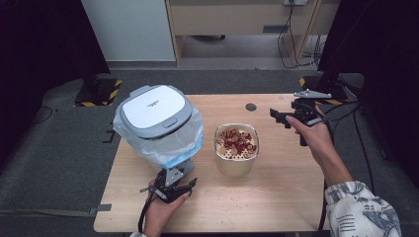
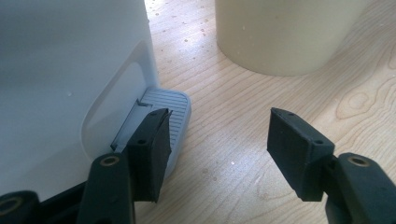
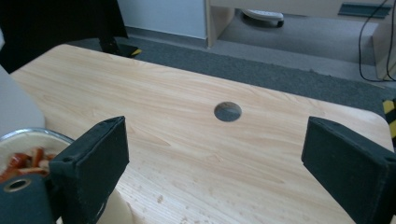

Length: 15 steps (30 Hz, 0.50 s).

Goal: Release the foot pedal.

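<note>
The left gripper (image 2: 217, 149), fingers spread, sits at the grey ribbed foot pedal (image 2: 175, 109) of the white lidded plastic bin (image 1: 155, 123); the right gripper (image 1: 286, 118), fingers spread and empty, hovers right of the cream container (image 1: 236, 148).

bin lid (image 1: 154, 111): white, grey rim
bin liner (image 1: 168, 143): clear, pale blue edge
pedal (image 2: 173, 114): grey, ribbed
cup (image 1: 236, 155): cream; red and tan pieces inside
table (image 1: 276, 192): light wood grain
sleeve (image 1: 363, 210): white, grey print
left gripper (image 2: 217, 149): black jaws
right gripper (image 3: 215, 161): black jaws
</note>
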Each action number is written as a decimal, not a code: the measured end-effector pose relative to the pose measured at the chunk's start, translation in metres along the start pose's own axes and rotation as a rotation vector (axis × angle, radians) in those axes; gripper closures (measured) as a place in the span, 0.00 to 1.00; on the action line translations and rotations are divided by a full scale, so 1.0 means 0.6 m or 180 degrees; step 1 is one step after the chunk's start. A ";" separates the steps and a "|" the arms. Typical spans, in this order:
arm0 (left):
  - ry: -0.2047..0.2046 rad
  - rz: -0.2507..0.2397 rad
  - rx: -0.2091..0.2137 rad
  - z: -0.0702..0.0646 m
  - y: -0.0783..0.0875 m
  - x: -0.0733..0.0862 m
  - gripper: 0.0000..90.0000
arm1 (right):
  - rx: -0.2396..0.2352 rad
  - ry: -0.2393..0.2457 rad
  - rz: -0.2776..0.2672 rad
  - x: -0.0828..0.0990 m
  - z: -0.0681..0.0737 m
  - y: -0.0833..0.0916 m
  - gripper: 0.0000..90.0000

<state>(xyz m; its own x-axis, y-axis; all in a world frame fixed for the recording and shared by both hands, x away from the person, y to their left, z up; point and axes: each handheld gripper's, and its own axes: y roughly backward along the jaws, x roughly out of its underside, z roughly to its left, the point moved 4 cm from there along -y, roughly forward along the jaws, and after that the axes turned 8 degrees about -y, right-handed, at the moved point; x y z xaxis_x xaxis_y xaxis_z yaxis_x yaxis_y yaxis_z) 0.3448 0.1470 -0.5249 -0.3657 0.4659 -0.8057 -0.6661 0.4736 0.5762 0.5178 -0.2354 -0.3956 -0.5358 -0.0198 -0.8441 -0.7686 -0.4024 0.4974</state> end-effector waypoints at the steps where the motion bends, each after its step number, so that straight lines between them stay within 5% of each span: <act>1: -0.0004 0.0006 0.0013 0.000 0.000 0.000 0.42 | 0.0014 0.0009 0.0001 0.003 -0.003 0.000 0.09; 15: -0.0003 0.0009 0.0085 -0.001 0.000 0.001 0.41 | 0.0127 -0.0104 0.0153 0.108 -0.034 -0.003 0.08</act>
<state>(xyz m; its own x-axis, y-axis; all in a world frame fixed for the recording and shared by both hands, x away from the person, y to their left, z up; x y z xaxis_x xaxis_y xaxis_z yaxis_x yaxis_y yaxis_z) 0.3442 0.1468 -0.5255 -0.3668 0.4681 -0.8040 -0.6475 0.4920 0.5819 0.4916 -0.2546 -0.4550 -0.5832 -0.0081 -0.8123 -0.7546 -0.3649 0.5453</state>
